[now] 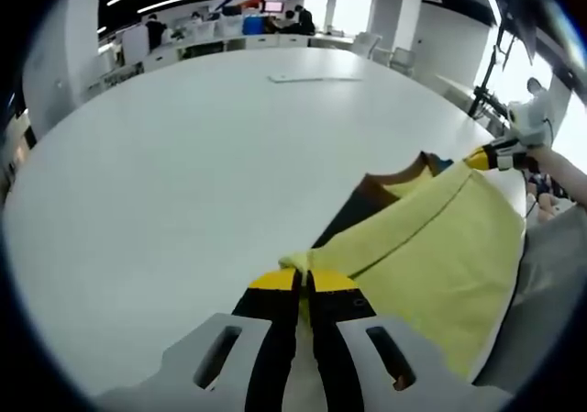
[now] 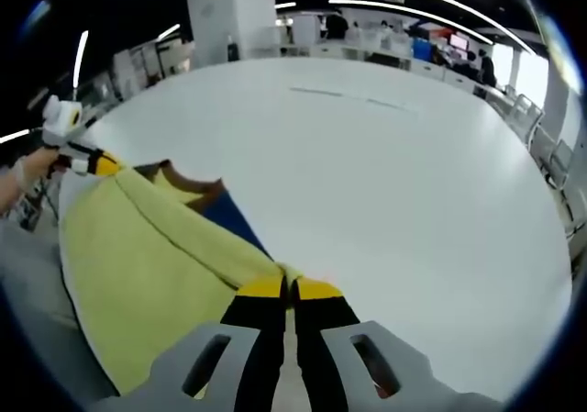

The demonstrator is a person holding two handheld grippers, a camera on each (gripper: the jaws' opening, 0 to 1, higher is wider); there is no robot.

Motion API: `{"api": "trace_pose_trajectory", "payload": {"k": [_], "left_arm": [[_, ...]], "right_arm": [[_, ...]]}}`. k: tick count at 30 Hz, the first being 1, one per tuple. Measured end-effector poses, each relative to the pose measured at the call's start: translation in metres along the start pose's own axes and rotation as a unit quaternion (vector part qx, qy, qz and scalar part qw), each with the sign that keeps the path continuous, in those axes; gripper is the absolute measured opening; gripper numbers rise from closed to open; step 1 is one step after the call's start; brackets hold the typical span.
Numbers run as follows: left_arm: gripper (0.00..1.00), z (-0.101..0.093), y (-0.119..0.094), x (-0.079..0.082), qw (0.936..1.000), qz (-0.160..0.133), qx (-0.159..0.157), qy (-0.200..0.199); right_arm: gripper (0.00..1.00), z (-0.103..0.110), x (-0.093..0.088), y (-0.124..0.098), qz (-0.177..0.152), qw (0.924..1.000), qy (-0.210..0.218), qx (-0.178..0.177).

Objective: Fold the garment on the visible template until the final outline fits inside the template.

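1. Large round white worktop point(image 1: 183, 173), with a yellow garment point(image 1: 431, 247) lying at its near edge; office furniture and people far behind.
2. Garment: yellow fabric with a brown neckline, spread partly over a dark blue sheet point(image 2: 234, 219), likely the template, though too little shows to be sure.
3. Left claw point(image 1: 304, 282) closed tight on one corner of the yellow garment, jaws pressed together with cloth pinched between the yellow-tipped ends.
4. Right claw point(image 2: 292, 288) likewise clamped on the opposite corner of the garment point(image 2: 156, 274), jaws together on a bunched fold.
5. Each claw also visible at the far side of the other's view, gripping its end of the same fabric edge, held by a gloved hand point(image 1: 537, 123).
6. Edge between the two claws drawn fairly taut and lifted into a rolled ridge.
7. Handling judgement: light, limp, non-fragile cloth; sags and wrinkles unless both corners move together; best held at corners or hem, under even tension, to lay a clean fold.
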State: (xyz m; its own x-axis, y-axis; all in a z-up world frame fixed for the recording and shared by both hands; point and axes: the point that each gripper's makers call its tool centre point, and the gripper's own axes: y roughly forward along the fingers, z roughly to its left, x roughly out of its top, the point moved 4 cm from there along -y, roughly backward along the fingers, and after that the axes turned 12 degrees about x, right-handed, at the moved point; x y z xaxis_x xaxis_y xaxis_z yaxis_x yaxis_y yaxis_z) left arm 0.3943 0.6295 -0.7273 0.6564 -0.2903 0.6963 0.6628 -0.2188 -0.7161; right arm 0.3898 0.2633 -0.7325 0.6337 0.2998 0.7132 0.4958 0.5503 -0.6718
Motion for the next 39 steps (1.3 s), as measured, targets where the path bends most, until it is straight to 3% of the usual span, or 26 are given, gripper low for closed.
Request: {"api": "trace_pose_trajectory", "payload": {"k": [23,39], "left_arm": [[0.06,0.004,-0.013,0.006,0.9998,-0.013,0.011,0.003],[0.14,-0.002,-0.03,0.022,0.999,-0.03,0.004,0.033]], "right_arm": [[0.14,-0.006,0.001,-0.009,-0.009,0.9997,0.017,-0.016],[0.22,0.007,0.019,-0.019,-0.032,0.9995,-0.002,-0.008]]}}
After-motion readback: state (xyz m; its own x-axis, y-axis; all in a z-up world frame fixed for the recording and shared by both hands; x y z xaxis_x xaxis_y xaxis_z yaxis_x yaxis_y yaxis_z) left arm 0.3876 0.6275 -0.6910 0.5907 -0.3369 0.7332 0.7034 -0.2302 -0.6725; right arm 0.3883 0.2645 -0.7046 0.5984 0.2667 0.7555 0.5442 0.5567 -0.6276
